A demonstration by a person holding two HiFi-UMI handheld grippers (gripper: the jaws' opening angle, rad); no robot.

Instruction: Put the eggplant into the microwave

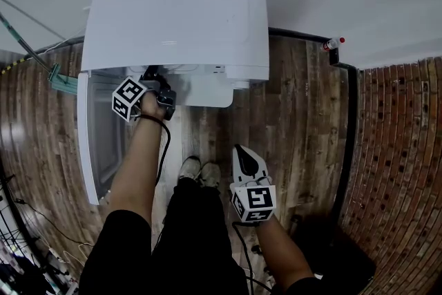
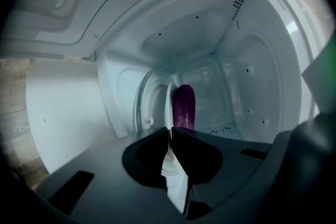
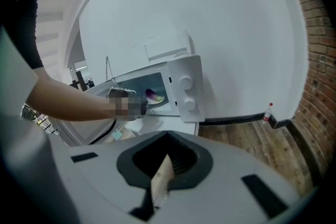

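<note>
Purple glossy eggplant point(image 2: 184, 106) sits inside the white microwave point(image 1: 176, 17), just beyond the left gripper point(image 2: 170, 130), whose fingers are pressed together on nothing. The right gripper point(image 3: 167, 159) hangs well apart, its fingers likewise closed and empty.

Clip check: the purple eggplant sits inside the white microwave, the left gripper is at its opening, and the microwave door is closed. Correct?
No: the door of the white microwave stands open, swung out sideways, as the head view shows. The rest holds: the purple eggplant sits inside and the left gripper is at the opening.
</note>
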